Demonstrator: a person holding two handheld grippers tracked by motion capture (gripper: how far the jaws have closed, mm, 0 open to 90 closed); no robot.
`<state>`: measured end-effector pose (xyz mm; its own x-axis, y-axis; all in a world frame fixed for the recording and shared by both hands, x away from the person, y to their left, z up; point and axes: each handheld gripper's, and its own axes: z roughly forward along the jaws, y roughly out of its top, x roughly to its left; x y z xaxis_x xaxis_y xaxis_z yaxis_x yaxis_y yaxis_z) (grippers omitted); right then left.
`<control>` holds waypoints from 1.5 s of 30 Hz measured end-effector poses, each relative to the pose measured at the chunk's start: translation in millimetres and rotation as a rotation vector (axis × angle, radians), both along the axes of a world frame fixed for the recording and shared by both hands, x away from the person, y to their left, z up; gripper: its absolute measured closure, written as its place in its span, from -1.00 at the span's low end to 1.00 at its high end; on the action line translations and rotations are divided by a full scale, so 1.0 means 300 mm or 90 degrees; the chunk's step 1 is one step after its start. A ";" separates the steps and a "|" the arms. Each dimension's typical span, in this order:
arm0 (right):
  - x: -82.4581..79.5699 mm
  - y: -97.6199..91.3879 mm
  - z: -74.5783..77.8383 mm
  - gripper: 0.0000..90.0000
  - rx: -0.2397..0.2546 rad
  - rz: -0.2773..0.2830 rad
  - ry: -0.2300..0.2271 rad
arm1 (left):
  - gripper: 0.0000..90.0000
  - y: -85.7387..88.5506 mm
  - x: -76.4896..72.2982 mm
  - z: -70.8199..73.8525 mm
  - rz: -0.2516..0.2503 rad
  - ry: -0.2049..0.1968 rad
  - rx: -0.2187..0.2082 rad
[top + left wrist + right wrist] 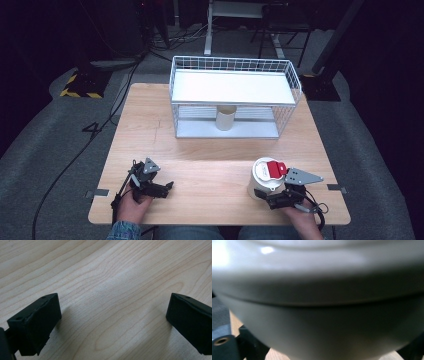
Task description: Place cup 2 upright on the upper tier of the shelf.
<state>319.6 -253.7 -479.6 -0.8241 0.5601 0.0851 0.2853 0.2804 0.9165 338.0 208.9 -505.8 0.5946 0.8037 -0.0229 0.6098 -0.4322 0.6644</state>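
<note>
A white, glossy plastic canister point(263, 181) with a red flip cap on its lid stands upright at the near right of the light wooden bench point(200, 150). In the right gripper view its smooth rounded wall point(319, 302) bulges close ahead, a seam ringing it below the lid. The right tool point(274, 196) sits at the canister's near side, its black jaws spread to either side of the base; whether they press the wall I cannot tell. The right hand point(302, 220) holds it low, the forearm coming in from the near edge.

The left tool point(167, 187) rests at the near left, well apart from the canister, jaws wide apart with bare wood grain point(112, 302) between them. The left hand point(134, 200) grips it close to the bench, pointing rightward.

At the far side stands a white wire shelf rack point(232, 97) with a flat white top; a beige cylinder point(225, 117) stands upright on its lower level.
</note>
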 end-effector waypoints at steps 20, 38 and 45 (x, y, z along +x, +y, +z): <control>-0.002 -0.002 -0.001 -0.78 -0.011 0.005 -0.017 | -0.99 0.000 0.000 0.000 0.000 0.000 0.000; -0.007 0.000 0.001 -0.77 -0.015 0.012 -0.030 | -0.99 0.000 0.000 0.000 0.000 0.000 0.000; -0.006 -0.010 0.020 -0.77 -0.001 0.003 -0.034 | -0.99 0.000 0.000 0.000 0.000 0.000 0.000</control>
<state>317.7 -256.7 -473.7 -0.8297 0.5568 0.0402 0.2352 0.2833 0.9297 338.0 208.9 -505.8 0.5947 0.8036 -0.0222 0.6096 -0.4327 0.6642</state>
